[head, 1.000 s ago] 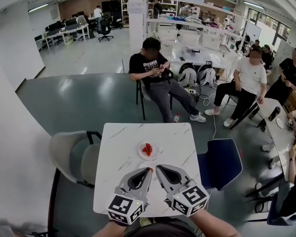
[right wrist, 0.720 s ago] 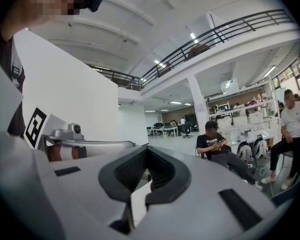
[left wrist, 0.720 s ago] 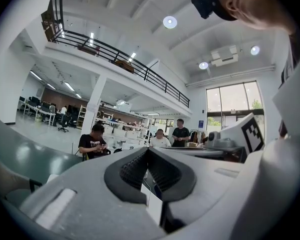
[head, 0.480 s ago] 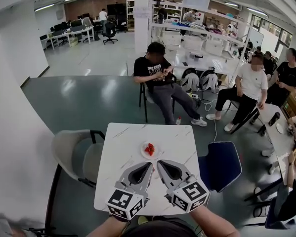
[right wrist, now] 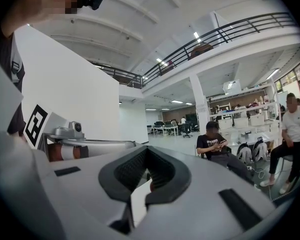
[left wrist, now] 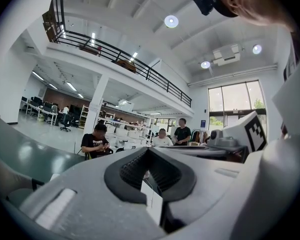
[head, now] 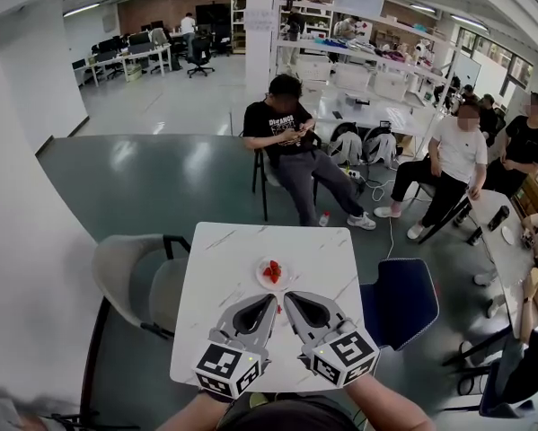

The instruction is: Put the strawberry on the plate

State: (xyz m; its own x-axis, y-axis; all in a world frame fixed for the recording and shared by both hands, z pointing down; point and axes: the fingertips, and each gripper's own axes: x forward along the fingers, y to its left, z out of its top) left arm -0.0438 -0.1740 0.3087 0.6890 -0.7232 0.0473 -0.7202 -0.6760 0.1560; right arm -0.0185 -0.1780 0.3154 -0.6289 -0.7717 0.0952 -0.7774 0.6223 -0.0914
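A small white plate [head: 260, 281] lies on the white table [head: 224, 259], with red strawberry pieces [head: 271, 271] on it. Just short of the plate, my left gripper [head: 270, 300] and right gripper [head: 289, 298] hover side by side over the table's near half, tips angled toward each other. Both are shut and hold nothing. The left gripper view shows its jaws [left wrist: 147, 150] meeting at the tips. The right gripper [right wrist: 146, 149] is closed the same way. A small red patch [right wrist: 151, 185] shows through its jaw gap; I cannot tell what it is.
A grey chair [head: 129, 281] stands at the table's left and a blue chair [head: 399, 299] at its right. Beyond the far edge a person in black [head: 286, 142] sits on a chair, and more people [head: 453, 155] sit at the right.
The head view has shifted slightly. Both grippers stay shut in about the same place before the plate, and the strawberry pieces have not moved.
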